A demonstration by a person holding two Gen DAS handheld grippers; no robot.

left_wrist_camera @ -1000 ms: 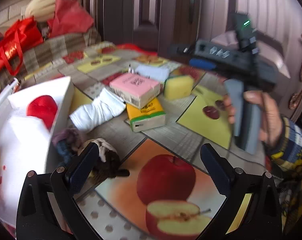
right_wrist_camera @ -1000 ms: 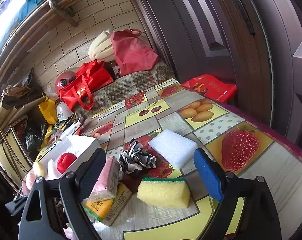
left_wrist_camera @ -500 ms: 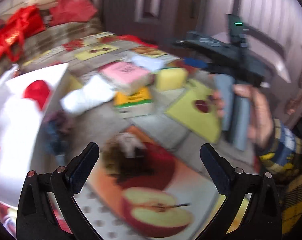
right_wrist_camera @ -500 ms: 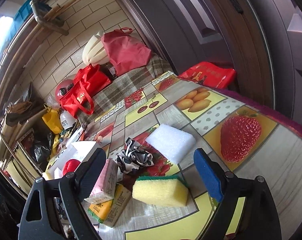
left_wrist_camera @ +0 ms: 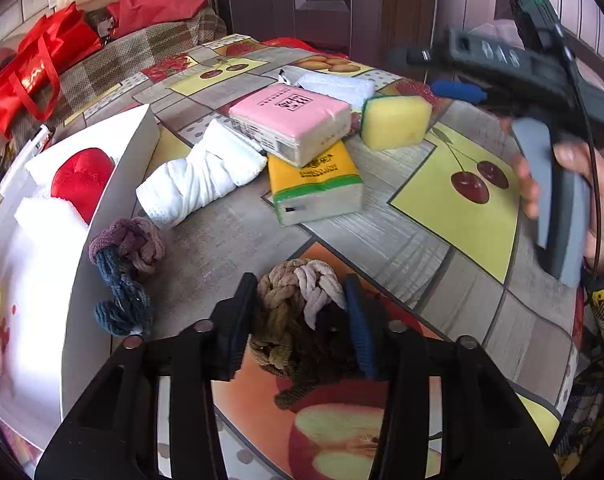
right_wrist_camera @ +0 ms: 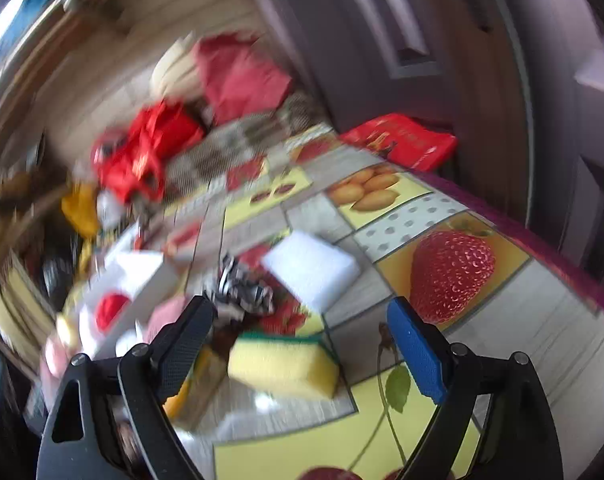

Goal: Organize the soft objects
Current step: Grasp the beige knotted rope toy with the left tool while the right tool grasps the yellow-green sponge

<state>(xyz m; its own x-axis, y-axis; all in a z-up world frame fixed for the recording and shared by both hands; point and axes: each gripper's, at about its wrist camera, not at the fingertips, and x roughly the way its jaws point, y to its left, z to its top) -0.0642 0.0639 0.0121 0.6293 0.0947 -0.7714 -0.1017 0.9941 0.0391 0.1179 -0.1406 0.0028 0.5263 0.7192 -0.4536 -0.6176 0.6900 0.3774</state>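
The left gripper (left_wrist_camera: 302, 312) has just been closing and now clenches a knotted brown-and-cream braided hair tie (left_wrist_camera: 298, 300) lying on the fruit-print tablecloth (left_wrist_camera: 453, 200), presumably to carry it to the white box (left_wrist_camera: 102, 216) at nine o'clock, where a red plush piece (left_wrist_camera: 82, 178) already sits. The right gripper (right_wrist_camera: 305, 328) hangs released above the yellow sponge (right_wrist_camera: 282, 364). The yellow tissue pack (left_wrist_camera: 313, 184) at twelve o'clock seems to read "BAMBOO WATER"; the pink tissue pack (left_wrist_camera: 290, 120) leaning on it bears print too small to read.

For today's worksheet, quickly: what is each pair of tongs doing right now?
Left tongs: just closed on the brown knotted hair tie.
Right tongs: open, holding nothing.
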